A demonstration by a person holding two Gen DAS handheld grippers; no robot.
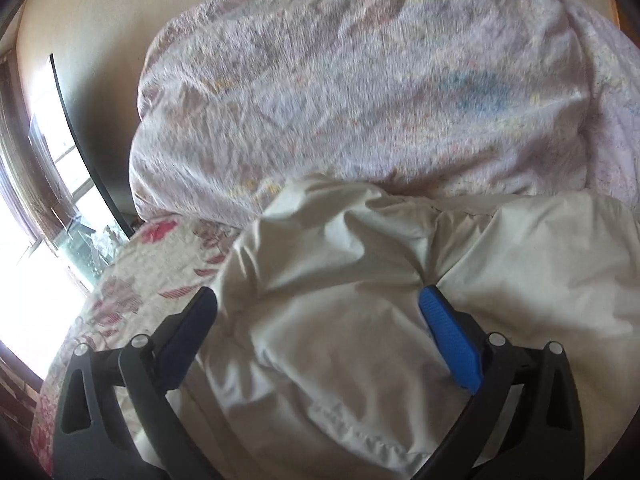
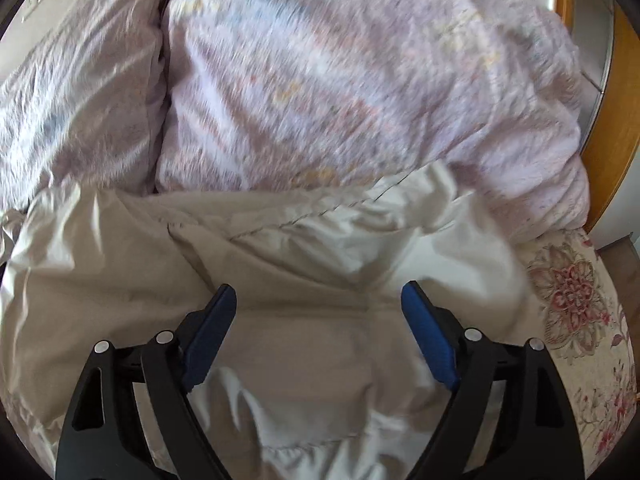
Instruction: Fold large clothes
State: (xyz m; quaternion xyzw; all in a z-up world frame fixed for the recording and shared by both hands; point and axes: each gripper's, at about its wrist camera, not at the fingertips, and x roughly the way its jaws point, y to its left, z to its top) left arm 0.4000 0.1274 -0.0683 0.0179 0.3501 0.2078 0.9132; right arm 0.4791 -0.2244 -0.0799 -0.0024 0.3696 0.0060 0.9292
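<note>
Duvets point(image 1: 360, 92) in pale lilac print are looming behind the cream padded jacket point(image 2: 304, 352), both grippers point(image 1: 318, 304) point(image 2: 318, 300) hovering spread-jawed above it, floral bedspread point(image 2: 580, 300) flanking.

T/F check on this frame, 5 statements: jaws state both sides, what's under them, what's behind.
1. The left gripper has its jaws open. True.
2. The right gripper is shut on the cream garment. False: its jaws are open and nothing is pinched between them.
3. A pale pink patterned duvet is heaped behind the cream garment. True.
4. The cream garment lies flat and smooth. False: it is rumpled, with creases and puffed folds.
5. The floral quilted bedspread under the garment is plain blue. False: it is cream with red-pink flowers.
</note>
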